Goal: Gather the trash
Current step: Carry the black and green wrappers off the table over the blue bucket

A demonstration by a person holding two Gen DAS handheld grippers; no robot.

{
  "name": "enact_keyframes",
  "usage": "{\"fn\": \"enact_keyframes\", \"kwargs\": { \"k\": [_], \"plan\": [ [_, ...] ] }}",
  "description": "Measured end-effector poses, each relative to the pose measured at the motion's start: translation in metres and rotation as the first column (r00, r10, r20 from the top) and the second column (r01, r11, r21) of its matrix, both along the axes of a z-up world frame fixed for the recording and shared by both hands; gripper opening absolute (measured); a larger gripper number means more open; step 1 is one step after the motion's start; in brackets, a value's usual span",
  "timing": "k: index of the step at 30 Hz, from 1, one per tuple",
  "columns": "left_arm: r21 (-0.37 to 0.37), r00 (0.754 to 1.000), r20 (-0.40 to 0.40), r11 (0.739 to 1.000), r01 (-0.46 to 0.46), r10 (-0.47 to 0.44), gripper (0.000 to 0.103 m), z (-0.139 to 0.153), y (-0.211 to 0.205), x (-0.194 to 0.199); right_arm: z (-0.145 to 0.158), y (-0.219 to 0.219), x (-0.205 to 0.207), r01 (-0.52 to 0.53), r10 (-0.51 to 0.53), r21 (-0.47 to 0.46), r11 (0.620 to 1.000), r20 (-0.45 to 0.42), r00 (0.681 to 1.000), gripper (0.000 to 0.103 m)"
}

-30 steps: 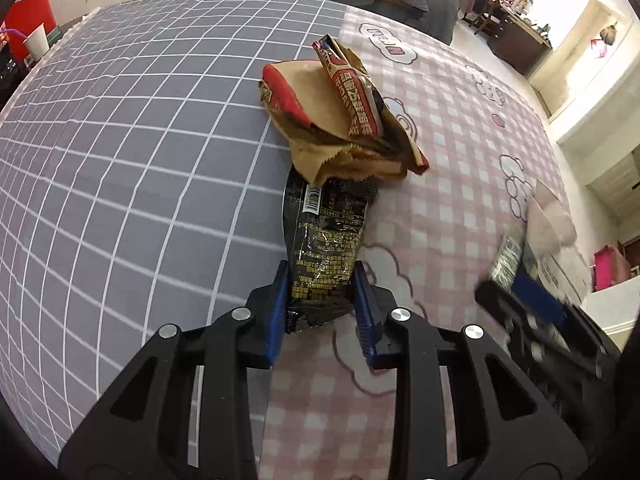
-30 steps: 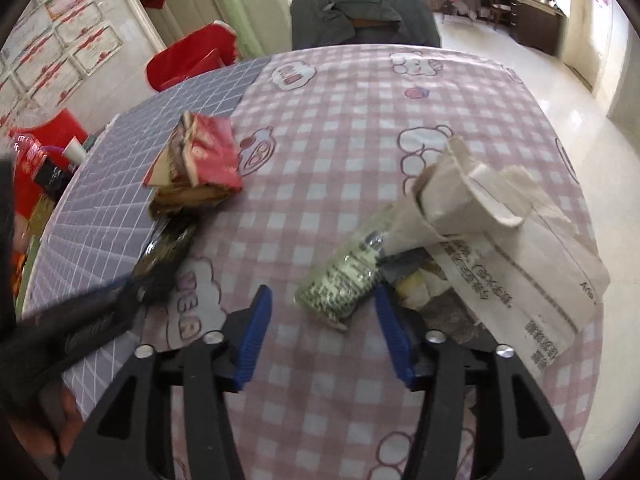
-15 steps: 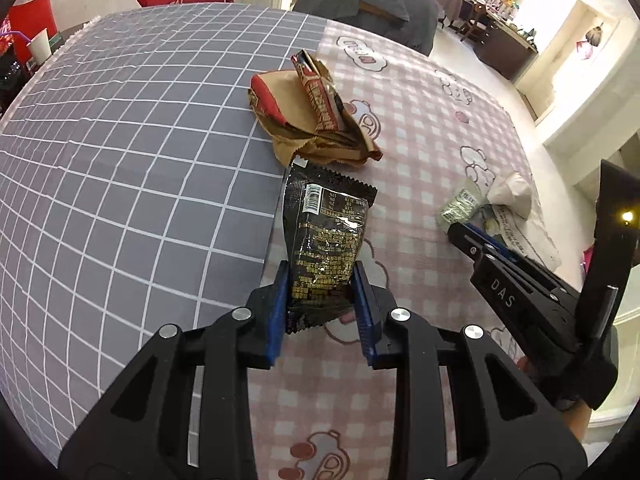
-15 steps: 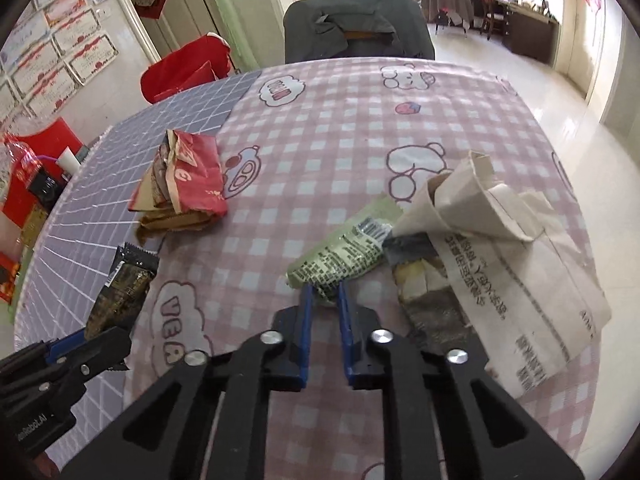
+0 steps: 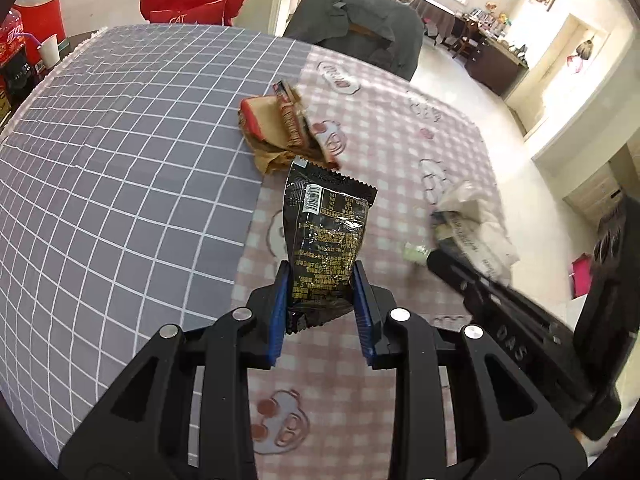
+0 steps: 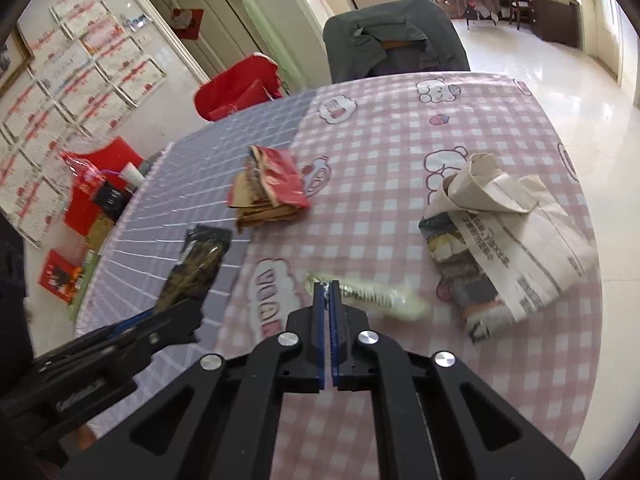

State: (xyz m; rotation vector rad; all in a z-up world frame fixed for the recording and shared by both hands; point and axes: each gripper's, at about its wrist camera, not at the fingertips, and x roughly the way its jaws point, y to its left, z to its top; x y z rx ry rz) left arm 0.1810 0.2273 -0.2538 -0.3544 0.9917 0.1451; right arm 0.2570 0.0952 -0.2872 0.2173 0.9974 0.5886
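Note:
My left gripper (image 5: 320,280) is shut on the lower end of a black snack wrapper (image 5: 326,236), which hangs clear of the table. The right wrist view shows the same black wrapper (image 6: 200,260) standing up from the left gripper (image 6: 168,316). My right gripper (image 6: 327,292) is shut on the end of a pale green wrapper (image 6: 380,298), which trails off to the right, blurred, just above the pink checked cloth. A crumpled red and brown wrapper (image 6: 272,188) lies mid-table. Beside the right gripper lies a folded newspaper bundle (image 6: 520,240).
The round table (image 6: 400,140) has a grey grid cloth on the left half and a pink checked cloth on the right. A grey-draped chair (image 5: 360,28) and a red-covered chair (image 5: 192,0) stand behind it. A white cup (image 5: 50,50) sits far left.
The right gripper has closed on the green wrapper and lifted it away from the newspaper. The left gripper has risen with the black wrapper, and the table looks farther off.

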Motion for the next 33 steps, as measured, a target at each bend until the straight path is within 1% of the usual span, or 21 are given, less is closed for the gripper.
{"fn": "enact_keyframes", "kwargs": {
  "k": [3,8,11,13,16,21,22,25,29,33],
  "plan": [
    [-0.009,1.000,0.017,1.000,0.010,-0.010,0.029,0.011,-0.015,-0.003,0.013,-0.015,-0.009,-0.003,0.003,0.046,0.999,-0.010,1.000,0.003],
    [-0.026,0.999,0.040,0.999,0.038,-0.037,0.029,0.026,-0.048,-0.007,0.033,-0.051,-0.020,0.028,-0.027,0.099,0.995,-0.014,1.000,0.003],
    [-0.034,0.996,0.052,0.997,0.073,-0.071,0.029,0.032,-0.076,-0.005,0.046,-0.082,-0.025,0.059,-0.059,0.119,0.991,-0.002,0.998,0.003],
    [-0.040,0.993,0.061,0.994,0.105,-0.103,0.029,0.036,-0.102,-0.003,0.053,-0.110,-0.028,0.093,-0.094,0.129,0.987,0.000,0.996,0.003],
    [-0.056,0.986,0.070,0.987,0.153,-0.149,0.029,0.040,-0.133,0.003,0.062,-0.147,-0.031,0.146,-0.148,0.124,0.981,0.008,0.989,0.003],
    [-0.071,0.965,0.082,0.964,0.256,-0.250,0.029,0.047,-0.204,0.016,0.072,-0.215,-0.037,0.245,-0.248,0.111,0.963,0.020,0.968,0.003],
    [-0.074,0.957,0.084,0.956,0.284,-0.278,0.029,0.047,-0.223,0.020,0.073,-0.230,-0.038,0.265,-0.269,0.108,0.958,0.022,0.963,0.003],
    [-0.080,0.940,0.082,0.938,0.338,-0.332,0.029,0.048,-0.262,0.027,0.074,-0.265,-0.041,0.314,-0.318,0.103,0.944,0.024,0.948,0.003],
    [-0.093,0.920,0.061,0.915,0.392,-0.387,0.029,0.043,-0.303,0.037,0.071,-0.310,-0.044,0.373,-0.376,0.093,0.923,0.014,0.926,0.003],
    [-0.095,0.905,0.033,0.900,0.425,-0.424,0.029,0.035,-0.334,0.044,0.066,-0.338,-0.045,0.403,-0.405,0.093,0.910,0.004,0.914,0.003]
  ]
}}
